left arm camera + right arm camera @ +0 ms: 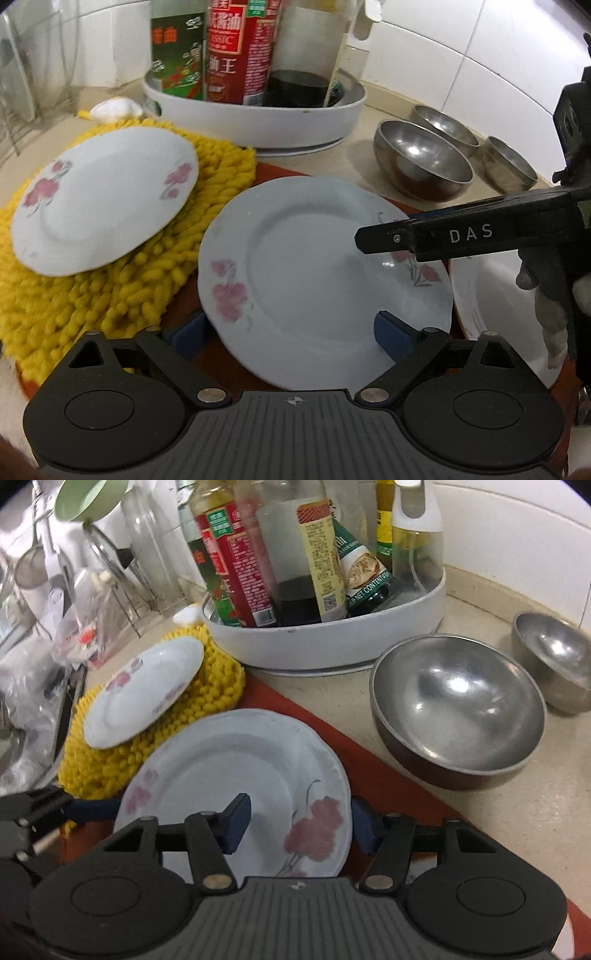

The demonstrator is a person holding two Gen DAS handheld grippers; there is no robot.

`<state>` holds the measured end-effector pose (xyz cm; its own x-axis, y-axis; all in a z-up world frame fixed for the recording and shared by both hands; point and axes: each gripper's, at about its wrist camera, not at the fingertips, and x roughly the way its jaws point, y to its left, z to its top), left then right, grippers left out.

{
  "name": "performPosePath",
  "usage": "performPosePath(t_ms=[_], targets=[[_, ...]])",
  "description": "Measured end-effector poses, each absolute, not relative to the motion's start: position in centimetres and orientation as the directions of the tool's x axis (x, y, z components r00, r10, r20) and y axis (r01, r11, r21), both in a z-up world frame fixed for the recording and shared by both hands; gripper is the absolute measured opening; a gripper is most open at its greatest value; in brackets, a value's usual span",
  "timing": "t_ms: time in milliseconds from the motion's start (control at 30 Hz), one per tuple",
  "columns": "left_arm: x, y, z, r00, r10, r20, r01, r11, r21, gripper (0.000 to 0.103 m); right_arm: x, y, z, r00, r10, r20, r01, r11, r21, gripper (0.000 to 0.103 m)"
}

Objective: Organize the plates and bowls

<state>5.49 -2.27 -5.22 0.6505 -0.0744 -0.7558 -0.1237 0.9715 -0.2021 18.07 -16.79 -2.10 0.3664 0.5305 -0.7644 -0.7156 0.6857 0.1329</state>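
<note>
Left wrist view: my left claw [295, 334] stands open, its blue pads on either side of the large flowered plate [317, 273] at lower centre; whether they touch the rim I cannot tell. The plate lies on a red mat [275, 171]. At upper left a smaller flowered plate [103, 199] rests tilted on a yellow knitted pad [147, 273]. Three steel bowls [423, 160] stand on the bench [354, 147] at upper right, near a white tray of sauce bottles [258, 118] at top centre. A further white dish [491, 288] shows at the right edge, partly behind my right claw's arm.

Right wrist view: my right claw [301, 823] is open as well; its left pad sits over the large plate's face, its right pad just outside the rim. The nearest steel bowl [458, 709] fills the right centre, apart from the plate. A drying rack [55, 572] occupies the upper left.
</note>
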Motion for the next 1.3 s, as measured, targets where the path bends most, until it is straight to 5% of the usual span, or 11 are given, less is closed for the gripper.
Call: performPosePath(t_ms=[233, 600, 1000, 1300], targets=[[5.3, -0.7, -5.0, 0.639, -0.127, -0.759, -0.093, 0.966, -0.24, 0.097, 16.1, -17.8, -1.7, 0.352, 0.514, -0.782, -0.679, 0.716, 0.165, 0.054], [4.5, -0.5, -3.1, 0.689, -0.055, -0.723, -0.058, 0.99, -0.131, 0.093, 15.8, -19.2, 0.3, 0.472, 0.5, -0.726, -0.594, 0.789, 0.157, 0.054], [8.2, -10.2, -0.2, 0.701, -0.33, -0.632, 0.368, 0.927, -0.076, 0.097, 11.7, -31.7, 2.2, 0.63, 0.313, -0.71, -0.307, 0.941, 0.142, 0.054], [12.6, -14.8, -3.2, 0.567, -0.405, -0.717, 0.553, 0.832, -0.032, 0.097, 7.6, -35.3, 0.5, 0.641, 0.33, -0.693, -0.18, 0.942, 0.282, 0.052]])
